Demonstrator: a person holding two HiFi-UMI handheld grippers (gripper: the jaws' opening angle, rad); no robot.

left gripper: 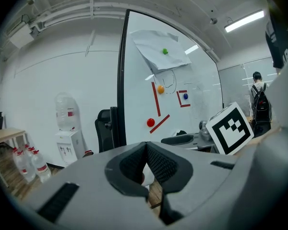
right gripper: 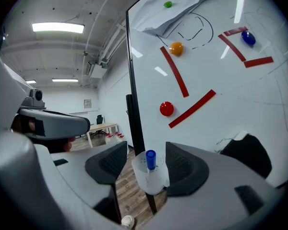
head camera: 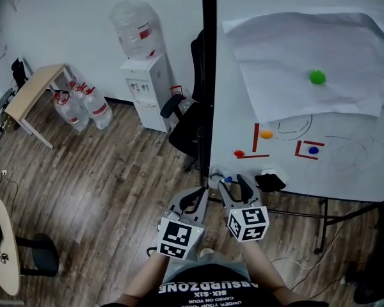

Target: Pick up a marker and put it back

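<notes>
A cup (right gripper: 156,178) with a marker (right gripper: 150,158) fills most of the gap in the right tool (right gripper: 146,163); black block (right gripper: 245,155) to its right, post (right gripper: 134,104) left

Right gripper (head camera: 232,183) near blue marker (head camera: 228,179), below whiteboard (head camera: 352,165).

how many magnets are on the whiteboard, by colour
green magnet: 1
orange magnet: 1
red magnet: 1
blue magnet: 1
total: 4
</notes>
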